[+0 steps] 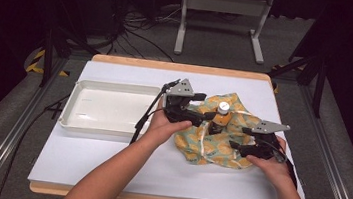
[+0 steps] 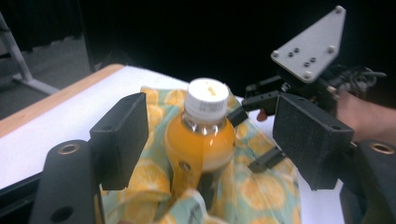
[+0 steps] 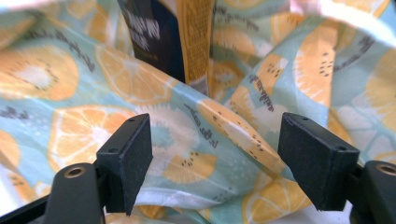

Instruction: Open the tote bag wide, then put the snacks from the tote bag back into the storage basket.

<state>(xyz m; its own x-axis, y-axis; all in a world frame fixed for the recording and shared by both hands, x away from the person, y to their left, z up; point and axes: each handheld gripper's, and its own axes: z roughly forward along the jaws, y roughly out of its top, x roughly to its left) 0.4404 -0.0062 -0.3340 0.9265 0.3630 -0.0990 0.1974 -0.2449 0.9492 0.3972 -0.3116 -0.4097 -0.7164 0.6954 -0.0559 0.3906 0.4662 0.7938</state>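
Note:
A bottle of orange juice (image 1: 221, 117) with a white cap stands upright on a crumpled cloth (image 1: 214, 144) printed with orange and kiwi slices, right of the table's middle. My left gripper (image 1: 206, 108) reaches in from the left. In the left gripper view its jaws are open on either side of the bottle (image 2: 201, 140), with gaps on both sides. My right gripper (image 1: 239, 138) comes from the right, low over the cloth. In the right gripper view its jaws are open around a raised fold of cloth (image 3: 219, 121), with the bottle's dark label (image 3: 154, 37) behind.
A shallow white tray (image 1: 69, 117) lies empty on the left of the white table cover (image 1: 107, 162). The left gripper's cable (image 1: 144, 118) runs across the tray's right edge. A metal stand (image 1: 223, 4) and cables are on the floor beyond the table.

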